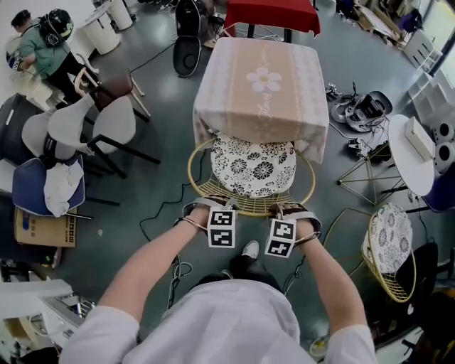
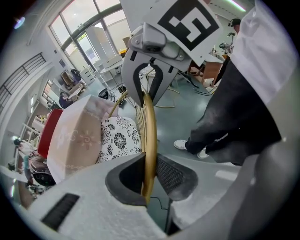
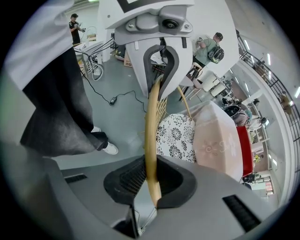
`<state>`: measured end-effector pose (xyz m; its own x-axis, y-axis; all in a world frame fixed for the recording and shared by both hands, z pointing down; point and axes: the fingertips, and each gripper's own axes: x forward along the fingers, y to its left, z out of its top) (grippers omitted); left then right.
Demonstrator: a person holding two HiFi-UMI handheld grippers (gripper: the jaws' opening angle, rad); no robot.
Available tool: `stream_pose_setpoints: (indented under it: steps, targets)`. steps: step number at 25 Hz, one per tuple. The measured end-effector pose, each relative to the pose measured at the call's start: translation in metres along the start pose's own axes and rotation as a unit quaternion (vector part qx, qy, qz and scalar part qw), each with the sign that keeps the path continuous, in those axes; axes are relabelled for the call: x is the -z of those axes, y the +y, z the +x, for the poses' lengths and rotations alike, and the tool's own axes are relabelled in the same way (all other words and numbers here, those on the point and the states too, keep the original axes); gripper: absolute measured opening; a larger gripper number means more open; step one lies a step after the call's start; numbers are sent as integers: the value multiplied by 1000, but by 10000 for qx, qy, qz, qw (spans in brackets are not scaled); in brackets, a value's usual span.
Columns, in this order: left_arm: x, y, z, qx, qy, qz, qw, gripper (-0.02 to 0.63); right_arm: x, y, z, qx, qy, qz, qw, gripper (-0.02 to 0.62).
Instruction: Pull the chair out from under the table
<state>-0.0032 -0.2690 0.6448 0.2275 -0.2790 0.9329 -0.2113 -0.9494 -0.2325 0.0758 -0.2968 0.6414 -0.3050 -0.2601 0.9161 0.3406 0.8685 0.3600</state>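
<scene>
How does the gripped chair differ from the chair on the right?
The gripped chair sits partly under the tablecloth; the right chair stands in the open. The left gripper and right gripper clamp the gripped chair's rim; the right chair is untouched. Both: gold frames, floral cushions.

A glossy grey-green floor (image 1: 170, 121) runs through the whole room. At the left stand white shell chairs with black legs (image 1: 114, 124), a blue chair (image 1: 28, 186) draped with white cloth, and a brown cardboard box (image 1: 43, 229). Farther off is a red-clothed table (image 1: 272, 14), and at the right a round white table (image 1: 412, 153). Daylight comes through tall metal-framed windows (image 2: 77, 35).
</scene>
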Motion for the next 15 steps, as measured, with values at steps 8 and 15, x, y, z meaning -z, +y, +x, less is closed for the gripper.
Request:
stream_pose_setpoints:
  steps: [8, 15]
  targets:
    - [-2, -39, -8, 45, -77, 61, 9999, 58, -9, 37, -12, 15, 75, 92, 9999, 44]
    - [-2, -62, -14, 35, -116, 88, 9999, 58, -16, 59, -19, 40, 142, 138, 9998, 44]
